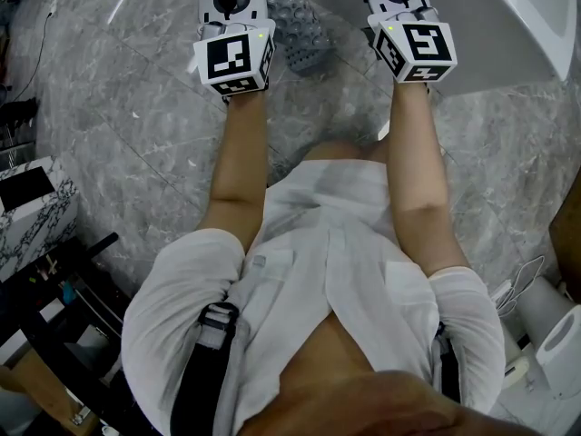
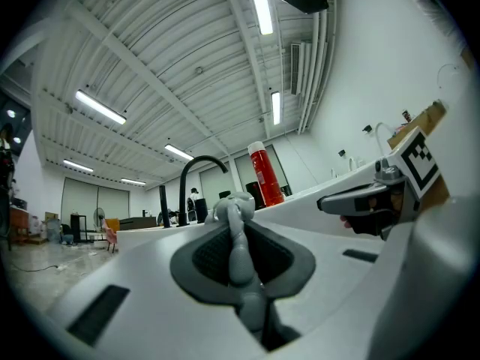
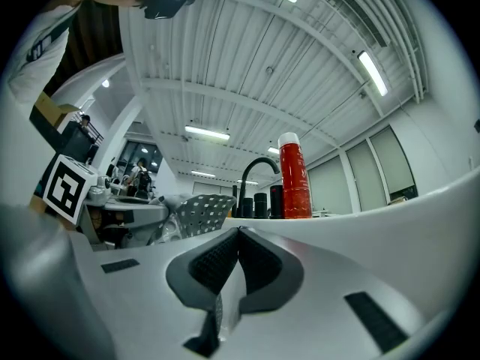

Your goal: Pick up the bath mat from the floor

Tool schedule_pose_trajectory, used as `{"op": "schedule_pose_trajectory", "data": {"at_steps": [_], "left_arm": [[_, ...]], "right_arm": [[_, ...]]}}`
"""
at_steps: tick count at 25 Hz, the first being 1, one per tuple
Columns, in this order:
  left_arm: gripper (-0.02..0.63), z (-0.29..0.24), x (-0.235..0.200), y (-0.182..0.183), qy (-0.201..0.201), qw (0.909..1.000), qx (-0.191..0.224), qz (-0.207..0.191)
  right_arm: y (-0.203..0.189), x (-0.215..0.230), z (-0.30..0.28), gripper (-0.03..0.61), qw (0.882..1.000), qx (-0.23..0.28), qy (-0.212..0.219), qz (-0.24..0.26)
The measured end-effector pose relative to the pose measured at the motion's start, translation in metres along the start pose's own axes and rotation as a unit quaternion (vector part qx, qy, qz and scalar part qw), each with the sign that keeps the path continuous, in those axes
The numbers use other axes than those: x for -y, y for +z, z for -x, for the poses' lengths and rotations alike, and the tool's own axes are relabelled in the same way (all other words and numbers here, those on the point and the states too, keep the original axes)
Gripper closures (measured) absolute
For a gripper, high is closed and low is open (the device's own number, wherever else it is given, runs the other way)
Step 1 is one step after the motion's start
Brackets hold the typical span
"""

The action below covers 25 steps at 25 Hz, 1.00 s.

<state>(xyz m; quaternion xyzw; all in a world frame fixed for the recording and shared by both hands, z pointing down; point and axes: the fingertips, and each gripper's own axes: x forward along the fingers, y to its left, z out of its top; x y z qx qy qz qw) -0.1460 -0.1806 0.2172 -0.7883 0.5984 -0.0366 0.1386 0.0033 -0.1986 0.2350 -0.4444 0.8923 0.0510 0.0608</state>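
The grey stone floor (image 1: pixel 118 125) is the biggest thing, down below; next comes a big white tub (image 1: pixel 517 25) on the right. The bath mat (image 1: pixel 298 21) is grey and bumpy with little holes; it is up off the floor and hangs between the two claws, out in front of the person. I think both arms are stretched out so the mat hangs open and does not drag. The left claw (image 2: pixel 240 265) is squeezed tight on a scrunched bit of the mat's edge (a grey lump pokes up past its pads). The right claw (image 3: pixel 234 268) is pressed together too; a thin strip of the mat looks pinched low between its pads, and the rest spreads off toward the other claw.
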Motion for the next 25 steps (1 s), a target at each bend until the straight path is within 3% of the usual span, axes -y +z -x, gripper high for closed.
{"op": "schedule_pose_trajectory", "data": {"at_steps": [25], "left_arm": [[0.572, -0.0037, -0.0035, -0.0018, 0.001, 1.0, 0.0, 0.004]], "right_arm": [[-0.0073, 0.0008, -0.0068, 0.552, 1.0, -0.019, -0.004, 0.019]]}}
